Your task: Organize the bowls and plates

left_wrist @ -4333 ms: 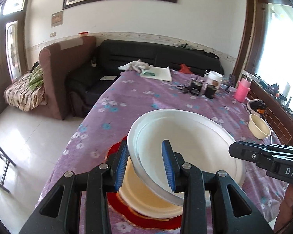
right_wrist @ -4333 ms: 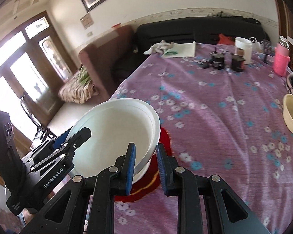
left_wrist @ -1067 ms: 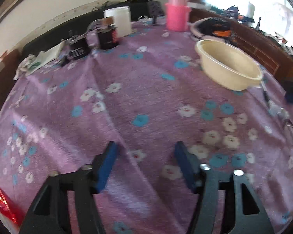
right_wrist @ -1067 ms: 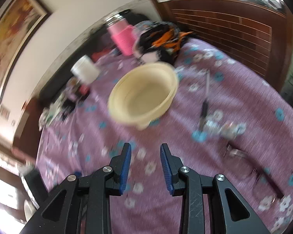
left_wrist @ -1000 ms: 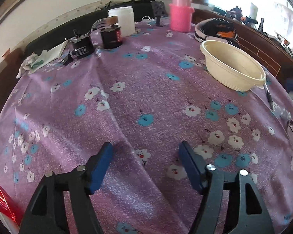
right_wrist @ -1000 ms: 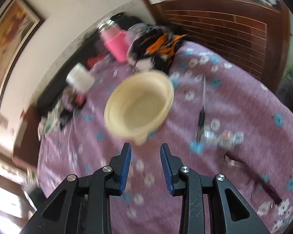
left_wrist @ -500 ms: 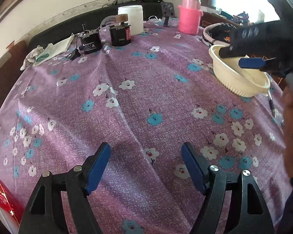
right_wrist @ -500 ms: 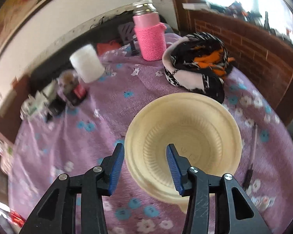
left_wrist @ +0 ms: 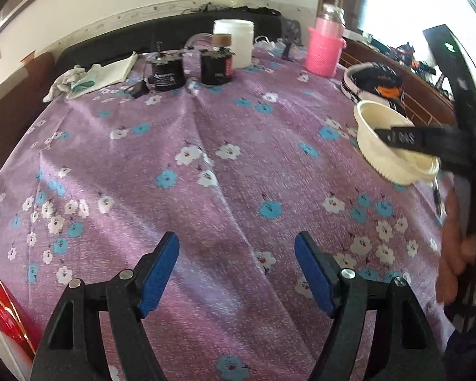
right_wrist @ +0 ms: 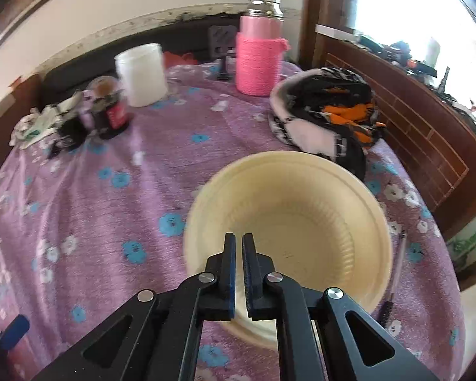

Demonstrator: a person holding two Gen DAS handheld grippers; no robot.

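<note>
The right tool (right_wrist: 239,247) has just closed its jaws on the near rim of the cream bowl (right_wrist: 301,222), which sits at the right side of the bench (left_wrist: 206,146) beside a patterned cloth bundle (right_wrist: 330,117) and a pen (right_wrist: 396,266). The left tool (left_wrist: 237,270) hovers with jaws spread and empty over the purple floral cloth. A red plate (left_wrist: 3,304) shows at that view's lower left edge. The step in hand is securing the bowl; the next move probably calls for lifting it clear and carrying it across toward the red plate.
</note>
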